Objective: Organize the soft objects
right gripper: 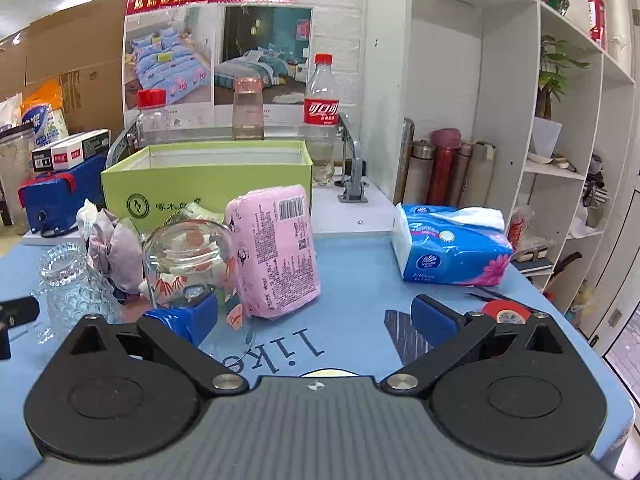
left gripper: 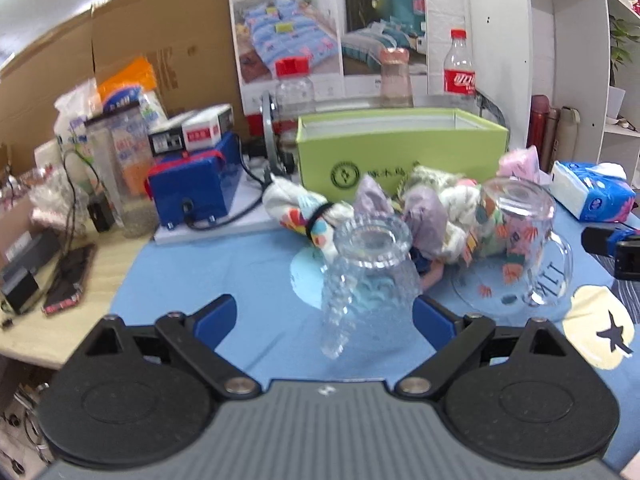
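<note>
Low in frame, left gripper [left gripper: 324,316] spread wide around a textured glass [left gripper: 368,276], not clamped. Right gripper [right gripper: 316,316] wide, empty. Blue cloth [right gripper: 352,280] mid-frame carries pink pack [right gripper: 276,252], fabric bundles [left gripper: 420,212]; green box [left gripper: 400,148] centre, shelves [right gripper: 540,120] upper right.

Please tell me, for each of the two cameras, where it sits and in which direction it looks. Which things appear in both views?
Left wrist: on the left gripper, facing the textured glass and green box; its open jaws show.
Right wrist: on the right gripper, facing the pink pack and tissue pack; its open jaws show.
Shared: green box, textured glass, tissue pack, cola bottle.
</note>
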